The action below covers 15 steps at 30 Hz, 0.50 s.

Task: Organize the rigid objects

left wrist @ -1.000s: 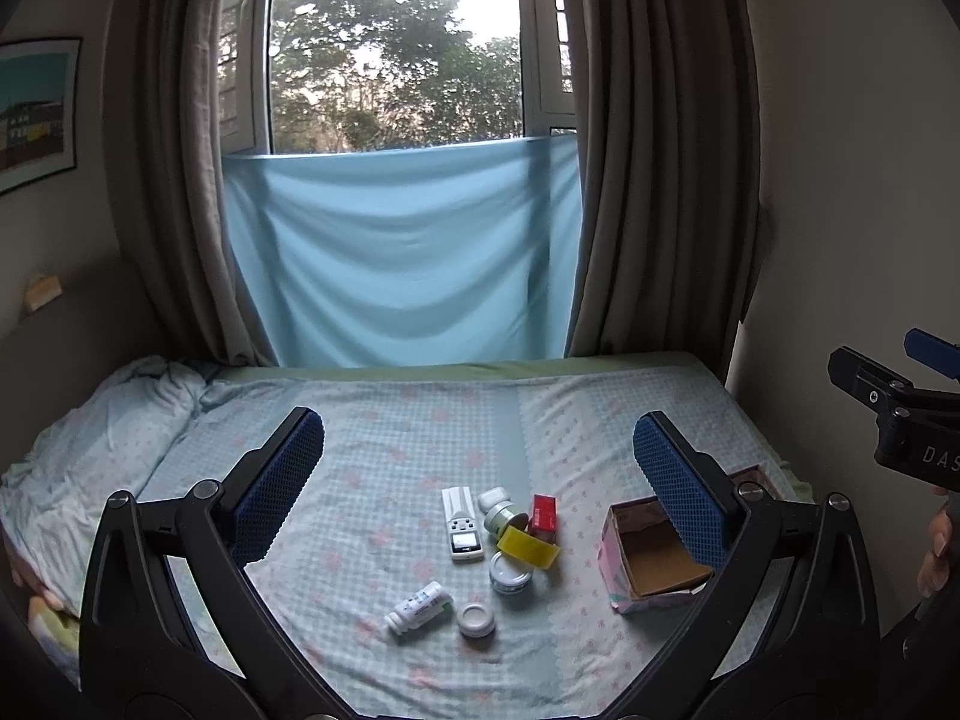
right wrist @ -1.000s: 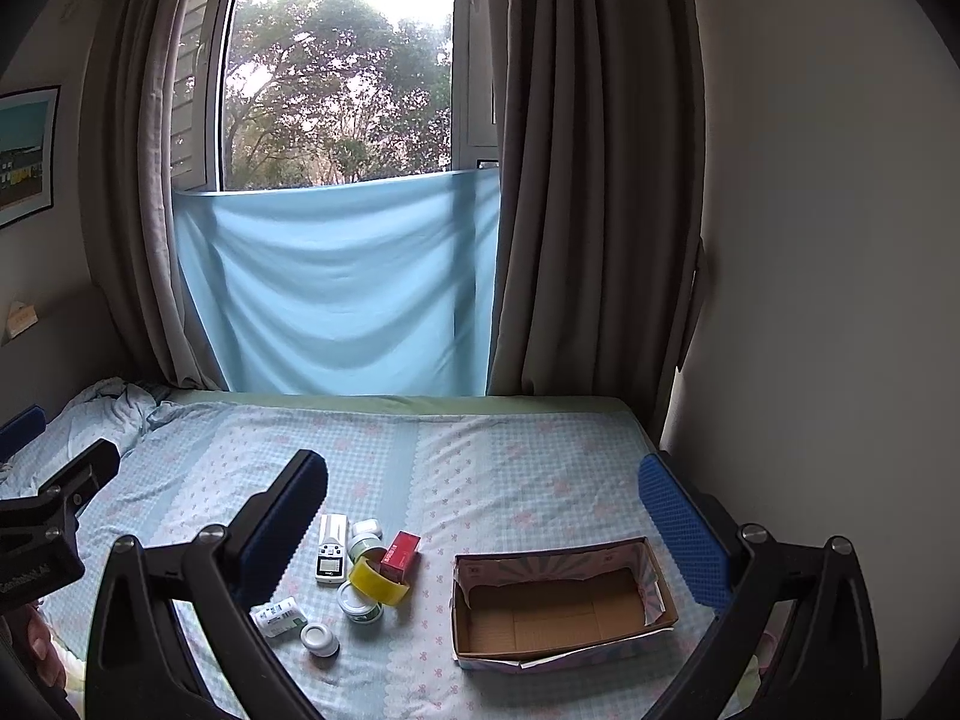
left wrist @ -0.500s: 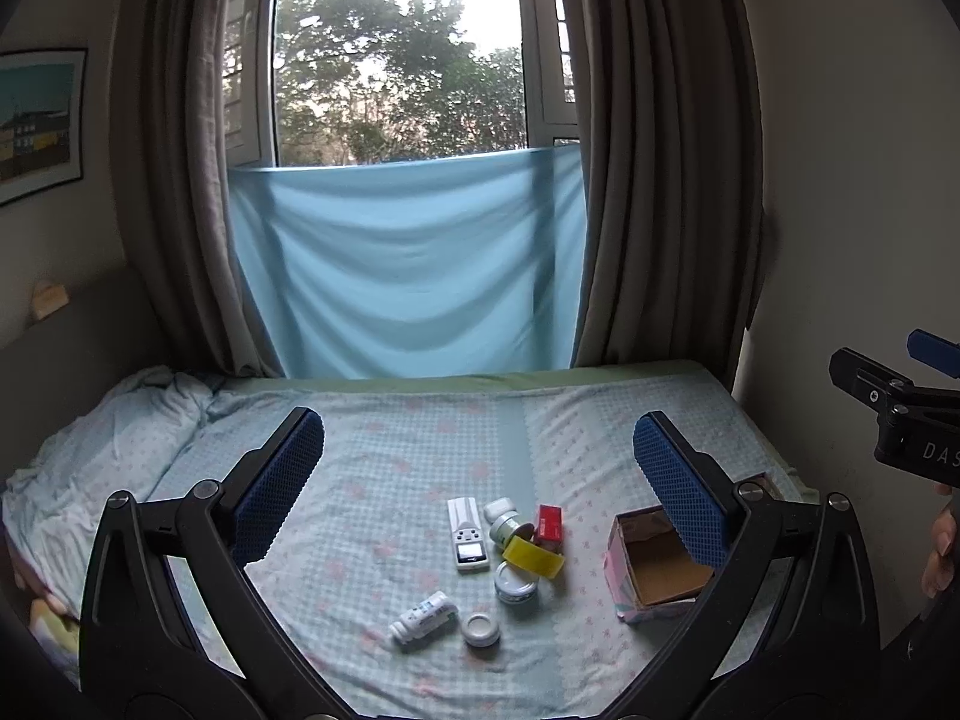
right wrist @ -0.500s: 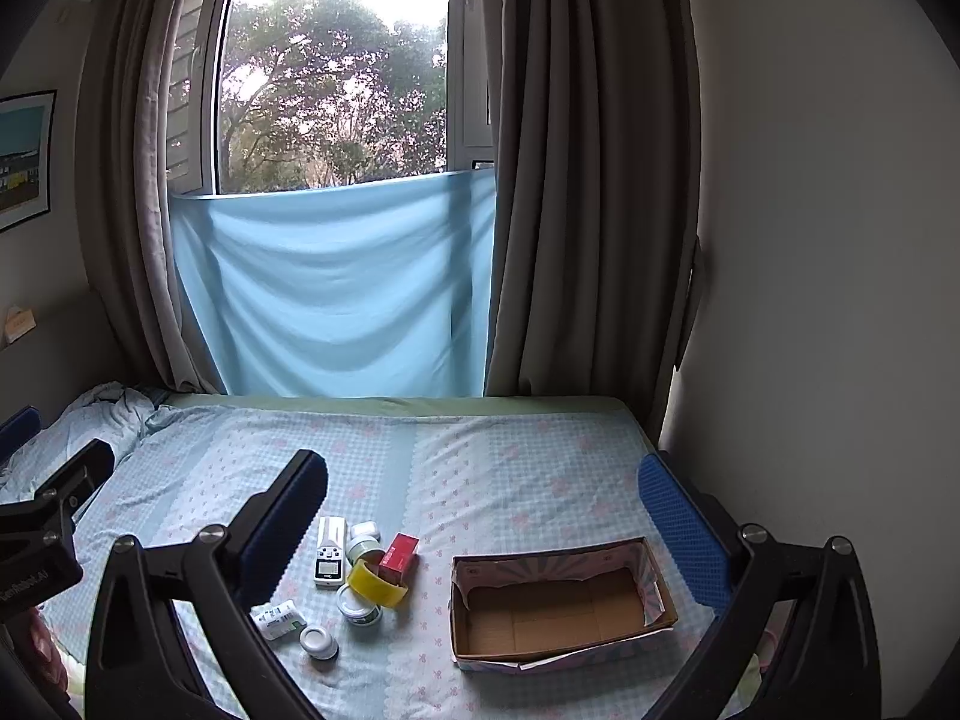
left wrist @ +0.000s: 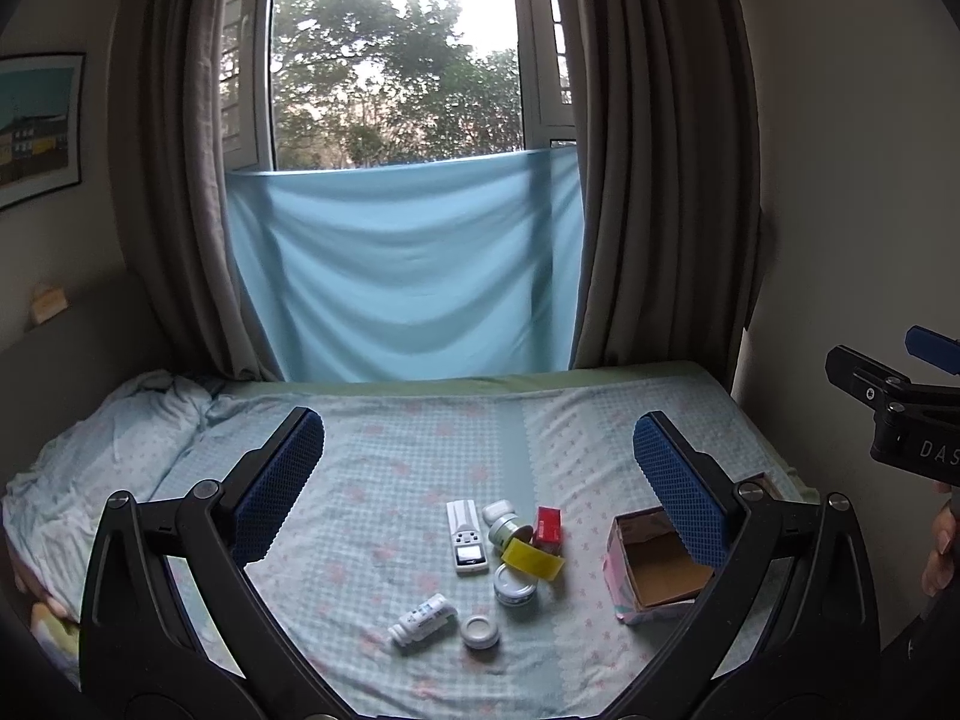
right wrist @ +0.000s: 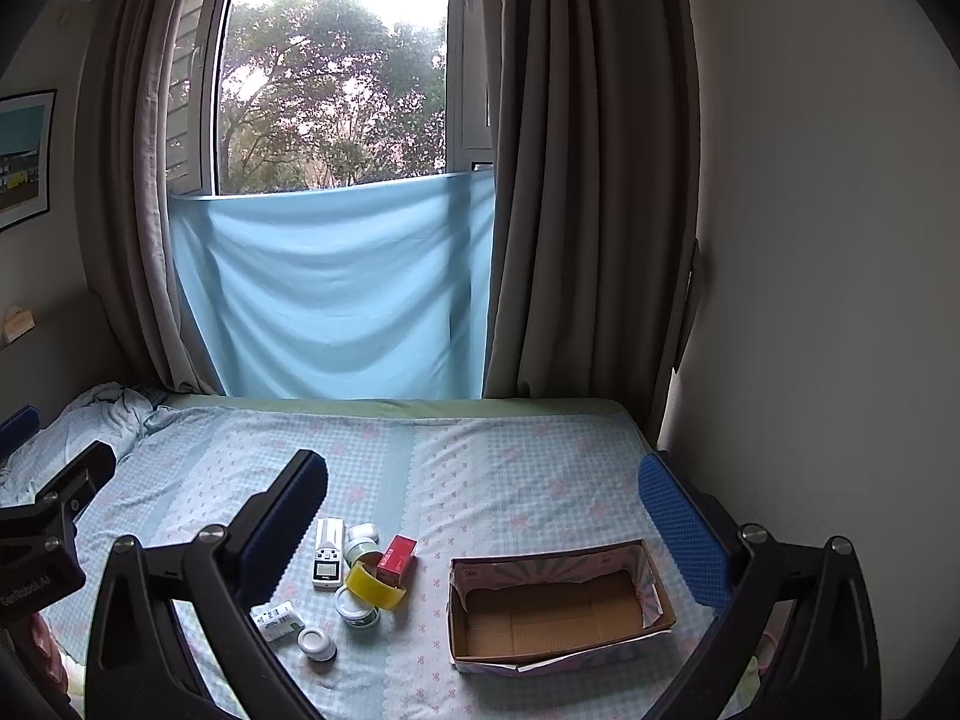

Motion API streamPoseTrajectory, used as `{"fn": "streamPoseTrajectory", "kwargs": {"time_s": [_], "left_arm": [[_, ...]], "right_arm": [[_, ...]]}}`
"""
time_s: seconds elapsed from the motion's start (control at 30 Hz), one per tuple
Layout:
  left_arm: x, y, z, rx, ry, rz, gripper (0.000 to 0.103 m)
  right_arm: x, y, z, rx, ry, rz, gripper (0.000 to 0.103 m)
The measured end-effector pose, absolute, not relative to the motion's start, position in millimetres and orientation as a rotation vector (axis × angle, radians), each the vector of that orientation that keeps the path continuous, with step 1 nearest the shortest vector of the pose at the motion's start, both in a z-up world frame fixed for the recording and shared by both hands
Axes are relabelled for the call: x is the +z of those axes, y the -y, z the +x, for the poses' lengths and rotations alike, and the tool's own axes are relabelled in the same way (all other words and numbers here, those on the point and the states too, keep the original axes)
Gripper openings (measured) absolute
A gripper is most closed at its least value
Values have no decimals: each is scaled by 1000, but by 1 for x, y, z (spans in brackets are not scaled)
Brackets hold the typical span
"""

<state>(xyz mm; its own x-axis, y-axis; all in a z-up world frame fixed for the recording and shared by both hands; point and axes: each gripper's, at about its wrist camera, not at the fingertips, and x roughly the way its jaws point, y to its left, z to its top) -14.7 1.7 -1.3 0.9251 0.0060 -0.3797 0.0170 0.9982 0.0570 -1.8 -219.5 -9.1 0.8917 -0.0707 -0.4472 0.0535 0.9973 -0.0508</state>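
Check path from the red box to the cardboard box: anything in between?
Nothing visible. The red box sits left of the cardboard box with only bare bedsheet between; the box is open-topped and looks empty.

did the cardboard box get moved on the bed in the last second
No. In the right wrist view the cardboard box keeps its spot beside the red box; only the camera shifts slightly.

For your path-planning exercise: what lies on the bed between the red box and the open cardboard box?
Nothing: between the red box and the cardboard box only bare checked bedsheet shows, clearest in the right wrist view.
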Motion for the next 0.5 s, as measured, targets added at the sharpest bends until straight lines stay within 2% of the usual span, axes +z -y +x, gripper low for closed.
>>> {"fn": "streamPoseTrajectory", "kwargs": {"time_s": [0.5], "left_arm": [[-1, -3, -16, -19, -399, 41, 102]], "right_arm": [[-7, 218, -4, -67, -461, -36, 103]]}}
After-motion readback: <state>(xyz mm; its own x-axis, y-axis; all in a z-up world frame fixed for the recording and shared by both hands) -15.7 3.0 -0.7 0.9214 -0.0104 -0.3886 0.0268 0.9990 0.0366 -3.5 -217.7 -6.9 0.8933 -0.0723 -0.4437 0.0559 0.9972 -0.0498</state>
